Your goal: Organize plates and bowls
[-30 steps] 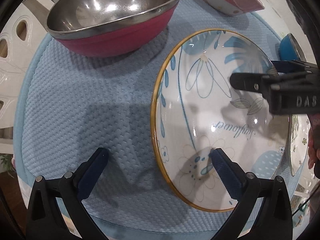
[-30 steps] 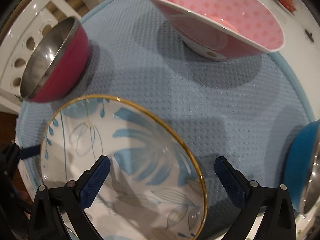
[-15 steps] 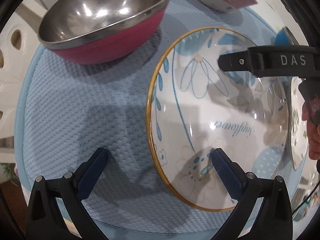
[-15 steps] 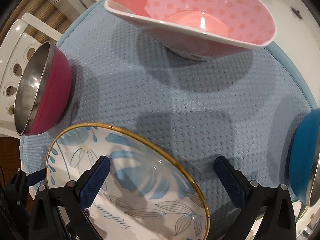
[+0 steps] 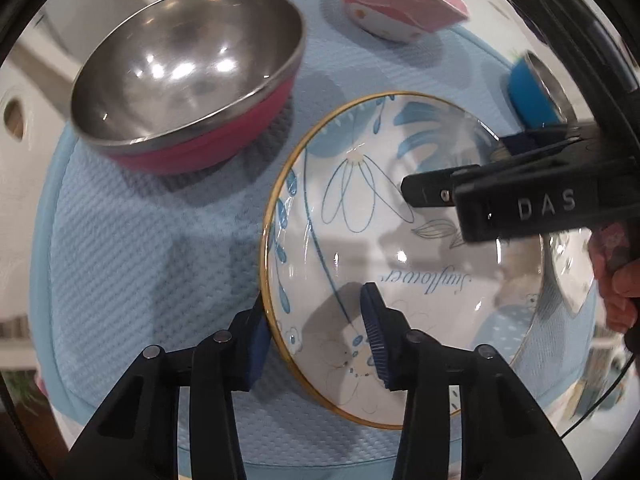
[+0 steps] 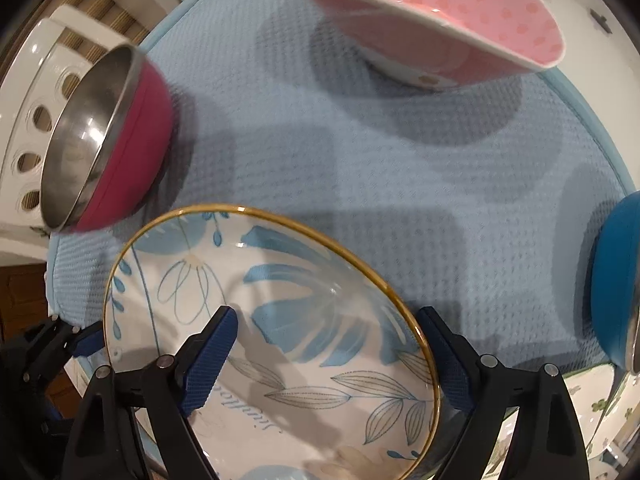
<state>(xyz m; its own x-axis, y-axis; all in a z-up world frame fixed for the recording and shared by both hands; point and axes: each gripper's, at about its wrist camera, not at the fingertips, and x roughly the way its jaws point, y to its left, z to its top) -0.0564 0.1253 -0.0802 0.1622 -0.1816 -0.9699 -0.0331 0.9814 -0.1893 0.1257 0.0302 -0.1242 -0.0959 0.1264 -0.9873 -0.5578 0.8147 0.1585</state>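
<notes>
Here, glossy gold-rimmed round plate (image 5: 400,248) rests on waffle-textured blue mat (image 5: 152,248).

Lots getting cropped here. The blue bowl (image 6: 612,284) is running off the right edge of the right wrist view, so its inside isn't showing. The pink dotted bowl (image 6: 440,4) is getting clipped at the top. The right gripper's body is covering part of the flowered plate (image 5: 344,216) in the left wrist view, hiding its far rim. The steel bowl (image 6: 104,140) is looking smeared by motion blur.
</notes>
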